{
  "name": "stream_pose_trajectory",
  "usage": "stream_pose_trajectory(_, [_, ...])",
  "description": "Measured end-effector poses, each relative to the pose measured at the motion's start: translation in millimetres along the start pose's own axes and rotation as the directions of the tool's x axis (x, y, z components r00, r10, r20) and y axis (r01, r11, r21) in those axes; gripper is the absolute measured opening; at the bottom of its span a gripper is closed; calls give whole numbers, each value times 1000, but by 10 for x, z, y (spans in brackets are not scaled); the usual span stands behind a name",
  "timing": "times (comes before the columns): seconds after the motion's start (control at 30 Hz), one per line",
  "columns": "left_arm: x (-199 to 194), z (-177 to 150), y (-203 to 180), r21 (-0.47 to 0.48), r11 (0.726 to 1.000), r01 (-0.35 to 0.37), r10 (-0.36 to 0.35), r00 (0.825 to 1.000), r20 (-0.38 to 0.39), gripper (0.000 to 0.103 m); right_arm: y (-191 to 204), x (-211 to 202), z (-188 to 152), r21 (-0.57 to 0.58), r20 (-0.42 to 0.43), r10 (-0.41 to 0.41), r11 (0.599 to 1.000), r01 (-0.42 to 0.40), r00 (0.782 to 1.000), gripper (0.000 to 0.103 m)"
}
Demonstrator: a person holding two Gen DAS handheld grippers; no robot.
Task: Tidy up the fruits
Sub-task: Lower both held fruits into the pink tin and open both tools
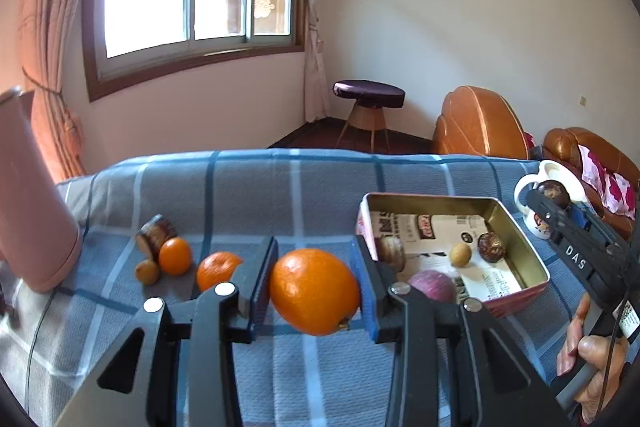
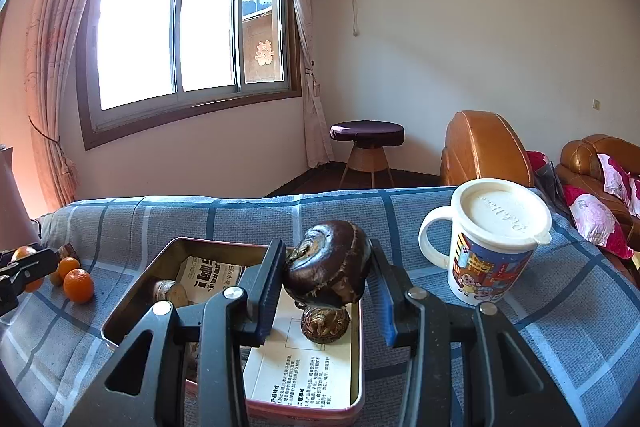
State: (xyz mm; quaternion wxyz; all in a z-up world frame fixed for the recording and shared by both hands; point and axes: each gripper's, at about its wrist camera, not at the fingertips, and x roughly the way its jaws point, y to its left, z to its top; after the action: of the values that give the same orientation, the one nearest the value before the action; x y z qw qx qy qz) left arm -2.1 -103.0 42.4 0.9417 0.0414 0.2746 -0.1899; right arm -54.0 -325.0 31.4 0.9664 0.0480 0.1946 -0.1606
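My left gripper (image 1: 314, 291) is shut on a large orange (image 1: 314, 291) and holds it above the checked cloth, just left of the open metal tin (image 1: 516, 227). Paper lines the tin, which holds a purple onion (image 1: 434, 285), a small yellow fruit (image 1: 460, 254), a dark brown fruit (image 1: 491, 247) and a tan one (image 1: 392, 251). My right gripper (image 2: 328, 267) is shut on a dark brown round fruit (image 2: 328, 263) over the tin (image 2: 132, 307), above a smaller brown fruit (image 2: 325, 323). Two oranges (image 1: 218, 269) (image 1: 175, 255) lie on the cloth at left.
A pink jug (image 1: 32, 195) stands at the left edge. Beside the left oranges lie a small wooden block (image 1: 156, 233) and a small yellow fruit (image 1: 147, 271). A lidded white cartoon mug (image 2: 492, 243) stands right of the tin. A hand (image 1: 592, 359) holds the right gripper's handle.
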Motion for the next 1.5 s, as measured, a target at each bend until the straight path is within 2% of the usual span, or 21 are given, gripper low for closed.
stream_pose_trajectory(0.1, [106, 100, -325, 58, 998, 31, -32, 999, 21, 39, -28, 34, 16, 7, 0, -1, 1000, 1, 1000, 42])
stream_pose_trajectory(0.3, [532, 173, -724, 83, 993, 84, -81, 996, -30, 39, -91, 240, -2, 21, -58, 34, 999, -33, 998, 42])
stream_pose_trajectory(0.53, [965, 155, -856, 61, 995, 78, -71, 992, -109, 39, -69, 479, -78, 39, -168, 114, 993, -109, 979, 43])
stream_pose_trajectory(0.8, [1152, 45, -867, 80, 994, 73, -60, 986, -157, 39, -112, 597, -142, 124, -226, 221, 973, -197, 949, 43])
stream_pose_trajectory(0.9, [1141, 33, -895, 90, 993, 74, -60, 986, -153, 41, -100, 623, -156, 148, -239, 257, 963, -227, 936, 43])
stream_pose_trajectory(0.93, [1123, 32, -902, 96, 993, 72, -58, 988, -145, 44, -112, 621, -154, 159, -233, 267, 959, -234, 935, 43])
stream_pose_trajectory(1.0, [1064, 33, -901, 106, 994, 34, -21, 993, -117, 57, -147, 587, -138, 181, -208, 282, 952, -247, 937, 45])
stream_pose_trajectory(1.07, [993, 43, -894, 106, 994, 9, 0, 996, -85, 95, -200, 489, -101, 208, -150, 289, 944, -256, 946, 65])
stream_pose_trajectory(1.1, [924, 56, -876, 100, 995, -5, 11, 998, -57, 100, -230, 424, -71, 215, -110, 280, 943, -252, 954, 68])
stream_pose_trajectory(1.17, [733, 107, -832, 91, 996, -24, 23, 1000, 14, 103, -285, 281, -19, 219, -27, 242, 948, -231, 970, 73])
stream_pose_trajectory(1.23, [548, 166, -786, 92, 995, -45, 37, 996, 80, 103, -328, 173, 1, 224, 28, 168, 960, -170, 985, 74])
stream_pose_trajectory(1.33, [316, 234, -635, 63, 990, -123, 112, 980, 165, 103, -382, 141, -3, 248, 51, 96, 963, -106, 994, 74])
stream_pose_trajectory(1.43, [205, 232, -410, 7, 984, -179, 175, 967, 186, 103, -406, 156, -13, 262, 50, 79, 961, -89, 996, 74])
stream_pose_trajectory(1.5, [179, 180, -232, -32, 978, -207, 210, 962, 173, 103, -355, 155, -12, 241, 46, 62, 968, -71, 997, 74])
